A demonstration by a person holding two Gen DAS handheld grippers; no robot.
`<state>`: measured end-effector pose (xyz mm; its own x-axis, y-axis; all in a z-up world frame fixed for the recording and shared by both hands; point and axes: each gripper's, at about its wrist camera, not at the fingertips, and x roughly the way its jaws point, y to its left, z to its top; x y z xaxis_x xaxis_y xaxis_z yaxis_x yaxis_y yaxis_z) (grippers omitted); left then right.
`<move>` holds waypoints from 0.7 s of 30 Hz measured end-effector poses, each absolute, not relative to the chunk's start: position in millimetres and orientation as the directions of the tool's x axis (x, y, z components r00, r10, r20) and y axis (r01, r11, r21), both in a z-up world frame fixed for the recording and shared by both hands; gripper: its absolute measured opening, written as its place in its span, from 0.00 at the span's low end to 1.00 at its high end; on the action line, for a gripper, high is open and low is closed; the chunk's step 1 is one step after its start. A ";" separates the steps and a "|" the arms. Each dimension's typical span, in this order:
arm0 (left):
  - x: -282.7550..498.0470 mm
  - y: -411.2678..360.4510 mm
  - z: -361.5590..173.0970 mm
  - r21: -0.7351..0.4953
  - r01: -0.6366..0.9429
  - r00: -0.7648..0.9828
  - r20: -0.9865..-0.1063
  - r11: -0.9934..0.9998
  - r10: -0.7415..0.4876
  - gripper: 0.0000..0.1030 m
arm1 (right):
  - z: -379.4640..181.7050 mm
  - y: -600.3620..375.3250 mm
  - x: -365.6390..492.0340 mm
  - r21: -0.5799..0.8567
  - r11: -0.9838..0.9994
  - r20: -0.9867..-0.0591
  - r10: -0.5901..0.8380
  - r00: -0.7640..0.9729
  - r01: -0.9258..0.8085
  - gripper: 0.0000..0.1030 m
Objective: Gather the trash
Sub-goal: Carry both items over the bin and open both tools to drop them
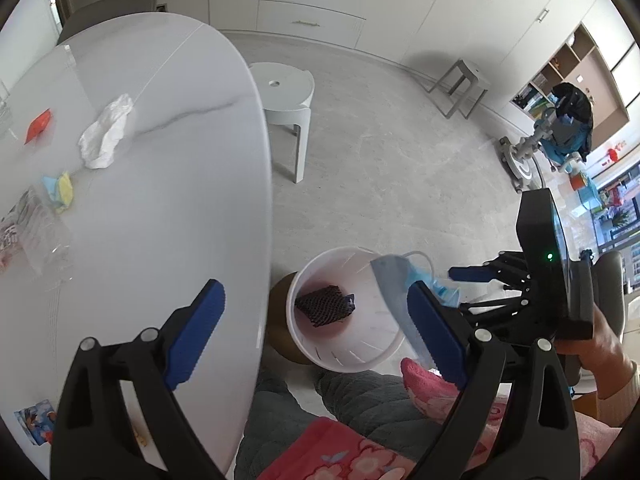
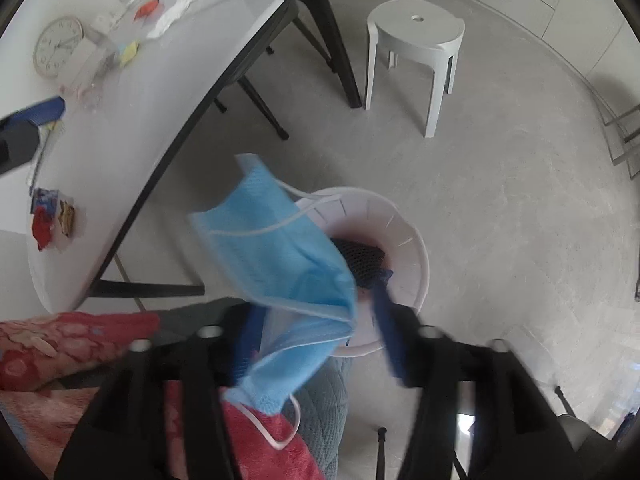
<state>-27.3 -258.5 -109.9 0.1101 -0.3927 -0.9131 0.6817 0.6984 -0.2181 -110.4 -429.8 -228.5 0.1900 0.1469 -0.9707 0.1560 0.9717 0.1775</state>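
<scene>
A light blue face mask (image 2: 276, 252) hangs loose between the spread fingers of my right gripper (image 2: 318, 316), which is open, right above the white slotted bin (image 2: 416, 248) on the floor. In the left wrist view the mask (image 1: 390, 280) sits at the bin (image 1: 340, 364) rim beside the right gripper (image 1: 470, 286). A black mesh piece (image 1: 324, 304) lies in the bin. My left gripper (image 1: 316, 300) is open and holds nothing, above the table edge and the bin. On the white table (image 1: 180, 200) lie a crumpled tissue (image 1: 106, 136), a red wrapper (image 1: 39, 124), a yellow and blue scrap (image 1: 62, 190) and a colourful wrapper (image 1: 36, 420).
A white stool (image 1: 286, 96) stands on the floor beyond the bin. Crumpled clear plastic (image 1: 36, 236) and a round clock (image 2: 58, 46) are on the table. The person's knees in grey and pink cloth (image 1: 360, 400) sit just below the bin. Dark table legs (image 2: 332, 40) stand left of the stool.
</scene>
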 end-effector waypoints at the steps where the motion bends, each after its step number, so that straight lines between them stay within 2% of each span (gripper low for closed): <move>1: -25.0 -253.6 -108.9 -0.219 0.673 0.117 -0.911 0.706 -0.395 0.86 | -224.4 -426.4 -107.1 0.174 0.972 -0.969 0.141 0.203 0.156 0.81; 5: -16.8 -234.5 -102.8 -0.234 0.642 0.149 -0.896 0.730 -0.418 0.86 | -202.4 -421.3 -93.2 0.183 0.969 -0.955 0.135 0.265 0.168 0.91; 8: -7.1 -216.3 -99.2 -0.255 0.612 0.169 -0.882 0.749 -0.439 0.87 | -182.5 -415.9 -78.6 0.197 0.967 -0.939 0.139 0.314 0.162 0.96; 14: 1.8 -192.6 -95.4 -0.250 0.575 0.197 -0.882 0.779 -0.428 0.87 | -174.7 -410.2 -70.4 0.173 0.973 -0.939 0.118 0.324 0.149 0.96; 21: -3.7 -205.2 -98.8 -0.325 0.608 0.117 -0.866 0.724 -0.487 0.87 | -179.9 -420.8 -94.7 0.154 0.967 -0.952 0.090 0.294 0.201 0.96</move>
